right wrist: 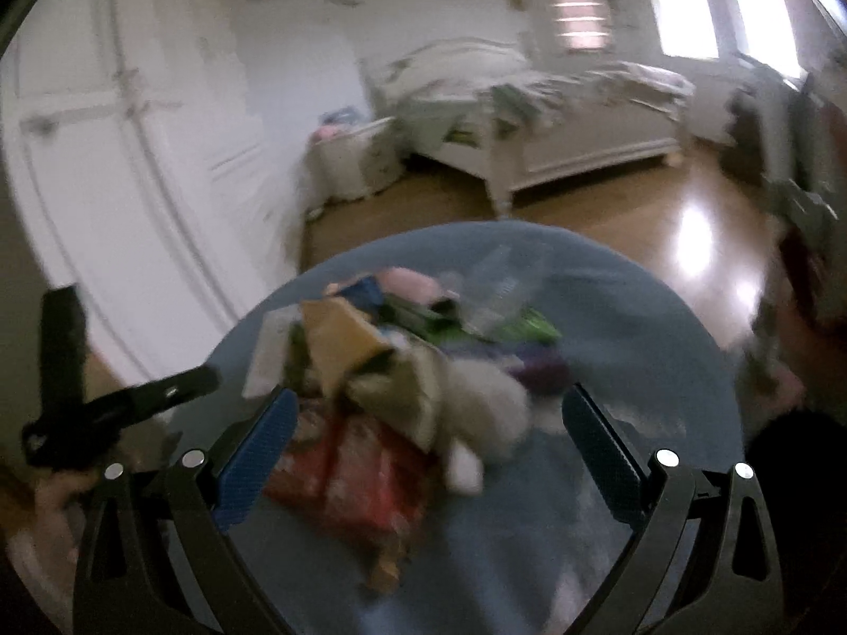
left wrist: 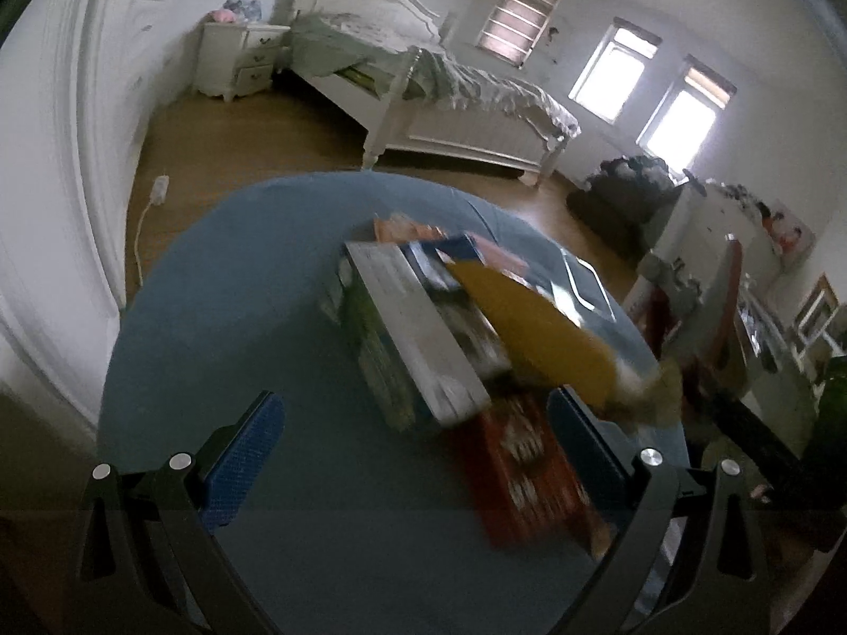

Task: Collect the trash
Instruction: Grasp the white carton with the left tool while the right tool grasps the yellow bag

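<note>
Room: wooden floor (left wrist: 222, 159), white panelled wardrobe doors (right wrist: 122, 121) on the left, white-framed bed with rumpled grey bedding (left wrist: 455, 100) at the back, white three-drawer nightstand (left wrist: 238, 58) beside its head, bright windows (left wrist: 651, 90) on the far wall.

Desk: round, covered in blue cloth (left wrist: 227, 286); it fills the lower middle of both views.

Trash: a loose heap lying on the desk top, right of centre in the left wrist view, central in the right wrist view. Both views are motion-blurred, so labels are unreadable.
- grey-and-green rectangular carton (left wrist: 407, 338), lying flat, largest piece.
- yellow flat cardboard piece (left wrist: 534, 328), leaning across the carton's right side.
- red printed wrapper (left wrist: 524, 471), nearest the camera, partly under the carton.
- white crumpled wad (right wrist: 481, 407), resting against a tan torn cardboard piece (right wrist: 344, 338).
- clear crumpled plastic (right wrist: 497, 286) at the far side of the heap.

Left gripper (left wrist: 413, 444): blue-padded fingers spread wide, nothing held; the red wrapper lies between them and below. Contact cannot be told.

Right gripper (right wrist: 429, 444): fingers spread wide, nothing held, poised over the near edge of the heap.
</note>
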A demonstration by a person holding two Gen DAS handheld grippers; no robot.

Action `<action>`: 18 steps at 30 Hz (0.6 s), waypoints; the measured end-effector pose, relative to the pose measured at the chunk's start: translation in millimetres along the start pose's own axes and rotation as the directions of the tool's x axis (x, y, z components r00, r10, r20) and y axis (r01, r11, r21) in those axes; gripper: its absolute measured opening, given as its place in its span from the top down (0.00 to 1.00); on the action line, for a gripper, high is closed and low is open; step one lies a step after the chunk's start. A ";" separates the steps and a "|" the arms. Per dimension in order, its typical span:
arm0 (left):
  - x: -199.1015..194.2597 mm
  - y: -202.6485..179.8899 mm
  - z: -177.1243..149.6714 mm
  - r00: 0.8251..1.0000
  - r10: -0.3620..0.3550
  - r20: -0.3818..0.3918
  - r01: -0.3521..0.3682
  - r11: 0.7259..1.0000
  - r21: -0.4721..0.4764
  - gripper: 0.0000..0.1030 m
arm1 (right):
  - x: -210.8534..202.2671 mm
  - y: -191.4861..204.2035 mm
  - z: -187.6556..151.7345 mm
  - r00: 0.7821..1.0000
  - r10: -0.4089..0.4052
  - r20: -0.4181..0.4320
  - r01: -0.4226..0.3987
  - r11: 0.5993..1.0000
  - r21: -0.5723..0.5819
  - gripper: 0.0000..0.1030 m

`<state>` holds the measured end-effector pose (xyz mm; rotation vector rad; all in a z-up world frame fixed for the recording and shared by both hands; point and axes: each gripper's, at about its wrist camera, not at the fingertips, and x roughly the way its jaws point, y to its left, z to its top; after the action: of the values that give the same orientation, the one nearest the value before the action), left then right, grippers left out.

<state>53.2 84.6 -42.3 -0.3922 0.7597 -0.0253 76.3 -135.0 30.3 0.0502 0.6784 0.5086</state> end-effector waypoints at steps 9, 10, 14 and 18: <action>41.6 4.9 25.9 0.999 -0.001 -0.048 -0.002 0.999 -0.054 0.05 | 95.4 32.7 73.4 0.967 0.137 -0.214 -0.175 0.969 -0.172 0.28; 45.8 3.6 27.2 0.998 0.009 -0.061 -0.011 0.999 -0.046 0.06 | 113.3 33.1 79.7 0.954 0.135 -0.267 -0.188 0.965 -0.183 0.38; 59.3 7.5 28.5 0.993 0.046 -0.111 -0.048 0.999 -0.023 0.25 | 160.7 39.4 90.2 0.915 0.090 -0.392 -0.201 0.946 -0.252 0.56; 63.7 17.0 32.2 0.992 0.007 -0.124 -0.011 0.999 -0.032 0.32 | 173.5 39.6 106.5 0.912 0.142 -0.384 -0.246 0.940 -0.236 0.74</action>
<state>119.4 100.9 -69.5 -0.4210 0.8856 -0.0289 239.1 -6.9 19.7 -0.2512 0.9624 0.8172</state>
